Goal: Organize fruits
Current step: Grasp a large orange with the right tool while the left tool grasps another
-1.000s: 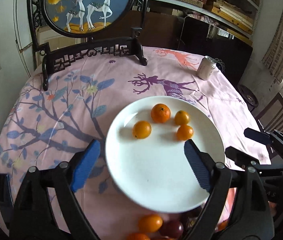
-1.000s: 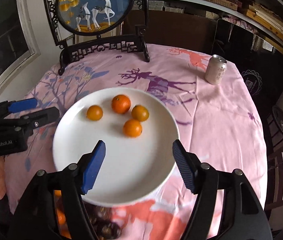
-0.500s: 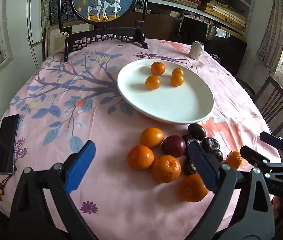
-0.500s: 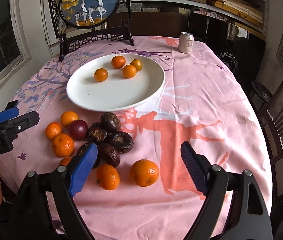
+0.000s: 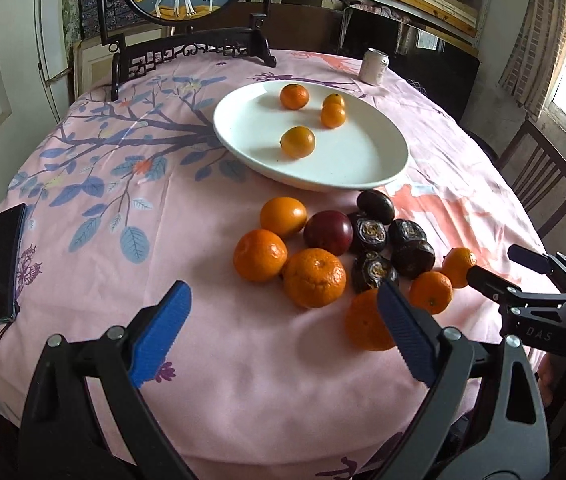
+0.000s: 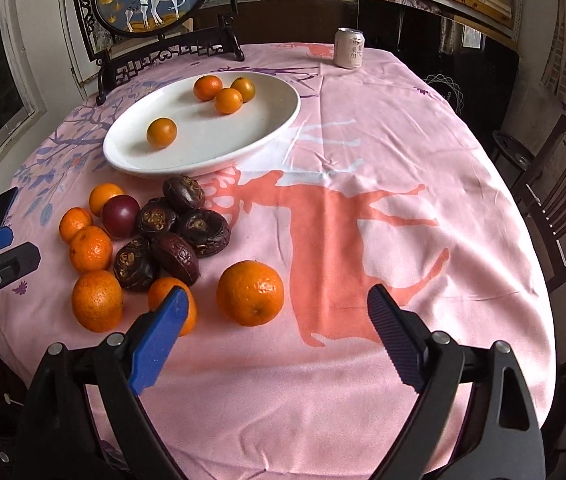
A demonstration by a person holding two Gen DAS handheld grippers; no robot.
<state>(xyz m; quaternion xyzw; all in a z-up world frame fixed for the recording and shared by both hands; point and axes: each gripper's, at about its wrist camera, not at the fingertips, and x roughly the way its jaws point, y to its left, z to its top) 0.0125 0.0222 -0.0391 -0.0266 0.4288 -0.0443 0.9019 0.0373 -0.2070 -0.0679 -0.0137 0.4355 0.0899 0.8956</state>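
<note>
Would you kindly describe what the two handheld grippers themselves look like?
Both the left gripper and right gripper have black metal frames with silver bolts and two fingers faced with ribbed blue pads. White lettering marks the right gripper's side. No cables or sleeves show.

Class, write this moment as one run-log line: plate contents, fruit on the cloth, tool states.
white round plate: four small oranges | pink cloth: loose oranges, dark fruit | left tool: open, empty | right tool: opening, empty

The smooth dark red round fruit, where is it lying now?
In the right wrist view the smooth dark red round fruit lies on the pink printed tablecloth at left, below the white oval plate, between small oranges and wrinkled dark passion fruits.
</note>
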